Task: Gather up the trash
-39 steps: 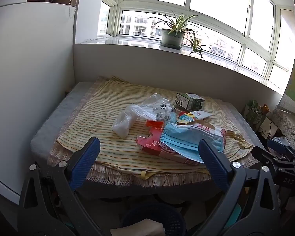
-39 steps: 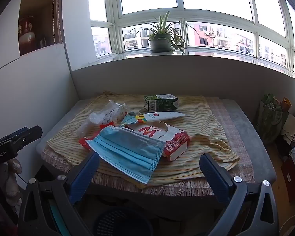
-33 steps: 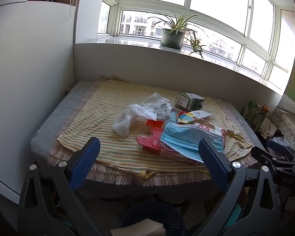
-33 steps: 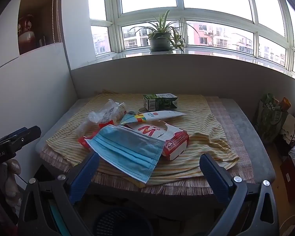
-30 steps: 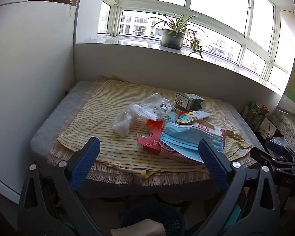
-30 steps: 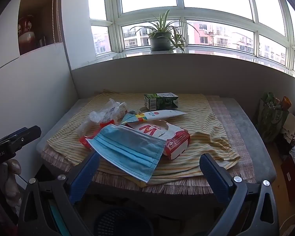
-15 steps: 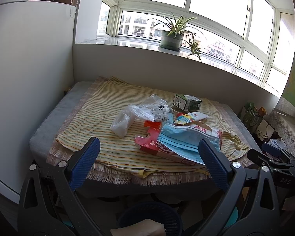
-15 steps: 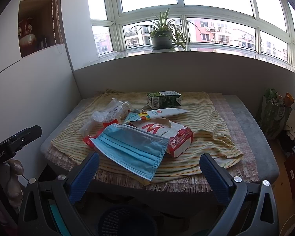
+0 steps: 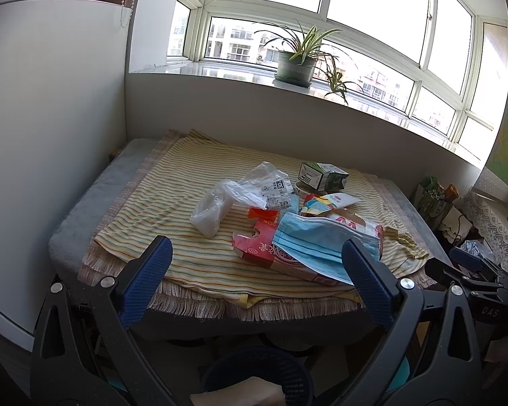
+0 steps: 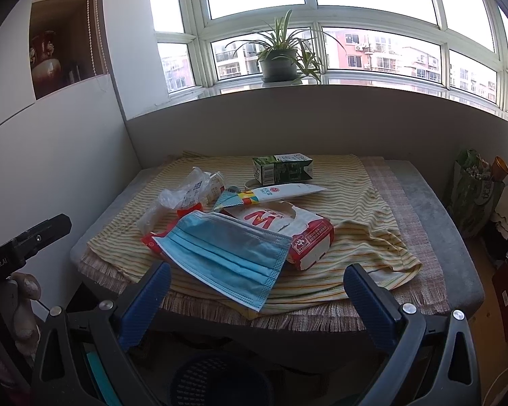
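Left gripper: its blue-padded fingers are standing wide apart with nothing between them, hovering off the near edge of the tabletop.
Right gripper: its fingers are likewise spread wide and carrying nothing, hanging just short of the tabletop's front edge.
Tabletop: a grey surface under a yellow striped cloth with a fringed border is bearing all the trash.
Blue pleated face mask: it is lying flat on top of the pile, nearest the grippers, overlapping the red carton.
Red and white cardboard carton with a large red M: it is lying on its side under the mask, its torn top facing up.
Crumpled clear plastic bag with a printed label: it is resting at the left of the pile, touching the carton.
White flat pouch with a colourful end: it is lying behind the carton.
Green and white drink box: it is lying on its side at the far end of the pile.
Dark blue mesh basket: it is sitting on the floor below the tabletop's front edge, between the left fingers in the left wrist view.
Potted spider plant: it is standing on the windowsill behind the tabletop.
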